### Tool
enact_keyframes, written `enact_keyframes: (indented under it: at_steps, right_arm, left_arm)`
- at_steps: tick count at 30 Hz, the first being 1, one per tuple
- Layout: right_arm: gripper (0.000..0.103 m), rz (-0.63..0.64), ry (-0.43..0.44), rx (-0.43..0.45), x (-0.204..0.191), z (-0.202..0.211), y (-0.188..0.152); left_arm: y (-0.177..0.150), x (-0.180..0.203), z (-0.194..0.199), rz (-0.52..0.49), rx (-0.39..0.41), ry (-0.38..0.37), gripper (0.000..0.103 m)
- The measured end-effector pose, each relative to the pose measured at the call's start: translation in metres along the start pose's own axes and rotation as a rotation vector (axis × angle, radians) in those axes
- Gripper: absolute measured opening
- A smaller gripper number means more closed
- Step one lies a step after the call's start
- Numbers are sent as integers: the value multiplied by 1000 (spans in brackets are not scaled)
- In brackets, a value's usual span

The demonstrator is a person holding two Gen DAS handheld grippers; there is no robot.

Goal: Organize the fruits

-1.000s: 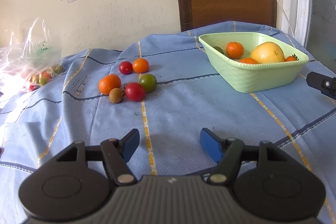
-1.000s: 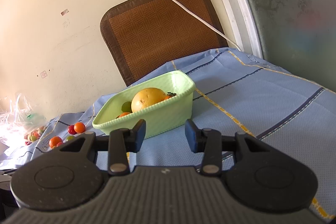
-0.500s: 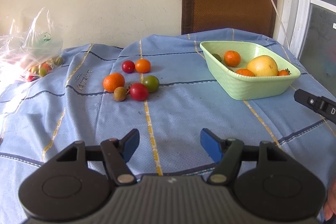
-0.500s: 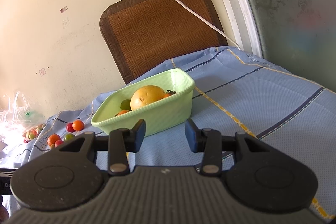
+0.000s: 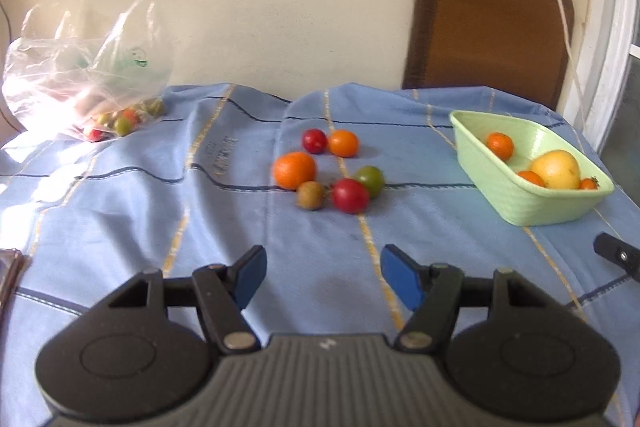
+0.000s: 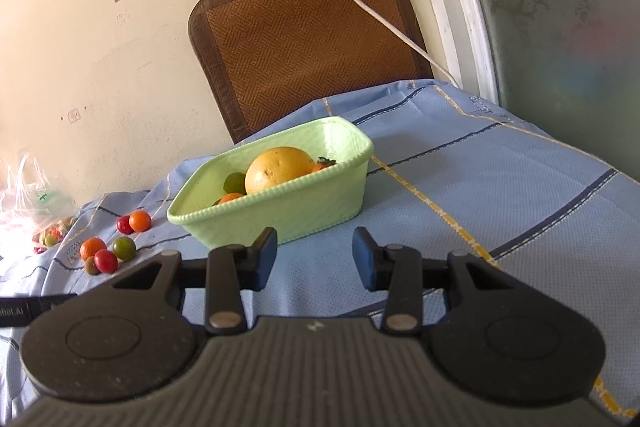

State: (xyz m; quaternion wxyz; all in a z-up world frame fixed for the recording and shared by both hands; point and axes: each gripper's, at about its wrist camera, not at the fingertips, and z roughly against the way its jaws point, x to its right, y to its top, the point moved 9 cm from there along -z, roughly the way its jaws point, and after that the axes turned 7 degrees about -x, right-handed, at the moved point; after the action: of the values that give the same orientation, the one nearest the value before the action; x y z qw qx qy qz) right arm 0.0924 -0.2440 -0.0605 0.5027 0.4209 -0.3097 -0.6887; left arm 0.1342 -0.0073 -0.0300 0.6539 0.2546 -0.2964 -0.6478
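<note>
Several loose fruits lie on the blue tablecloth: an orange, a kiwi, a red tomato, a green tomato, a small red one and a small orange one. A green basket at the right holds a yellow grapefruit and small oranges. My left gripper is open and empty, short of the loose fruits. My right gripper is open and empty, just in front of the basket.
A clear plastic bag with more fruit lies at the table's far left. A brown chair back stands behind the table, with a white cable hanging across it. The right gripper's tip shows at the left view's right edge.
My left gripper has pulled back and swung left, so the fruits and the basket sit farther right and the bag shows more. The right gripper rose slightly. Both stay open.
</note>
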Motion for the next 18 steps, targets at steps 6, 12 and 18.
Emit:
enact_keyframes:
  at_steps: [6, 12, 18]
  right_arm:
    - [44, 165, 178, -103, -65, -7, -18]
    - [44, 428, 305, -155, -161, -31, -23]
    - [43, 500, 314, -232, -202, -81, -21]
  left_arm:
    - [19, -56, -14, 61, -21, -42, 56]
    - [40, -53, -16, 19, 30, -96, 56]
    - [48, -49, -31, 2, 8, -151, 55]
